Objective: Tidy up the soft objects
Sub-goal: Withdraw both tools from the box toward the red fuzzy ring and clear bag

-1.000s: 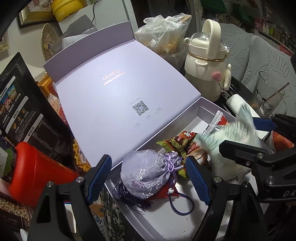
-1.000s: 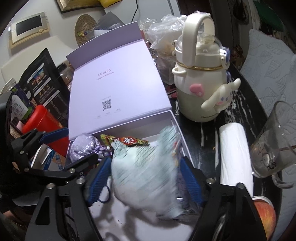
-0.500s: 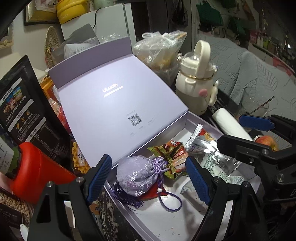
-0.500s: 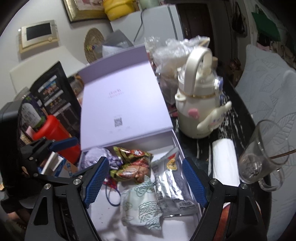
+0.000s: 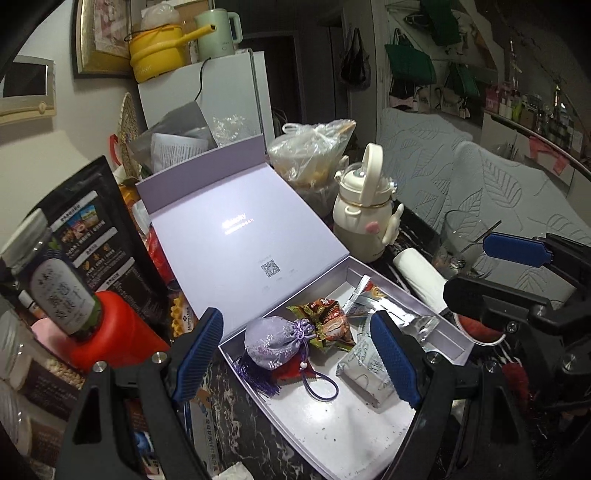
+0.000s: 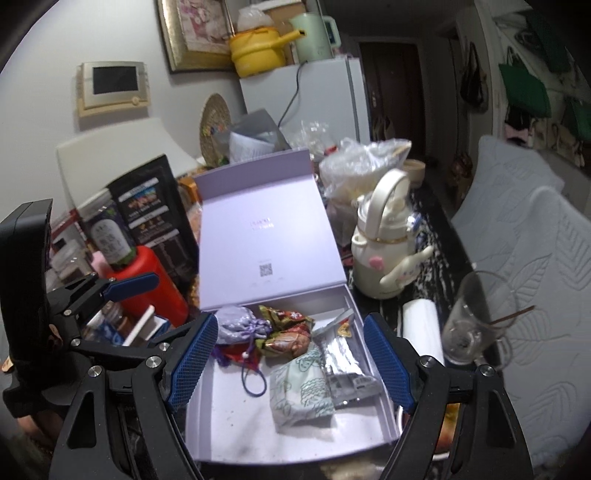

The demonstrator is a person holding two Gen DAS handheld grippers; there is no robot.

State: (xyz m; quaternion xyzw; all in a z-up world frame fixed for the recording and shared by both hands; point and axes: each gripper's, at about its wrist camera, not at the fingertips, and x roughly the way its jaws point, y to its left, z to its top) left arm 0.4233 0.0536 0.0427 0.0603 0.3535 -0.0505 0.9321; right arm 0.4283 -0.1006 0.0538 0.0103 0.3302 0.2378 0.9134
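Lavender box (image 6: 354,295) on the table holds the pouch (image 5: 275,341), snack packets and tissue pack (image 6: 301,389). Both my tongs (image 5: 295,354) (image 6: 288,354) hang spread and empty; I'd square the items gently before closing the lid (image 6: 266,236).

A plain pale wall (image 6: 110,40) closes the left side of the room, carrying a gilt-framed picture (image 6: 192,33) and a small cream-framed dark screen panel (image 6: 114,86). A white fridge (image 6: 325,99) stands against it, with a yellow enamel pot (image 6: 256,51) and a pale green electric kettle (image 6: 312,37) on top. Beside the fridge is a dark wooden door (image 6: 395,99). On the right, a grey sofa with a quilted leaf pattern (image 6: 524,229) runs along the black marbled counter (image 6: 439,236), and green tote bags (image 5: 410,62) hang on the dim wall behind.
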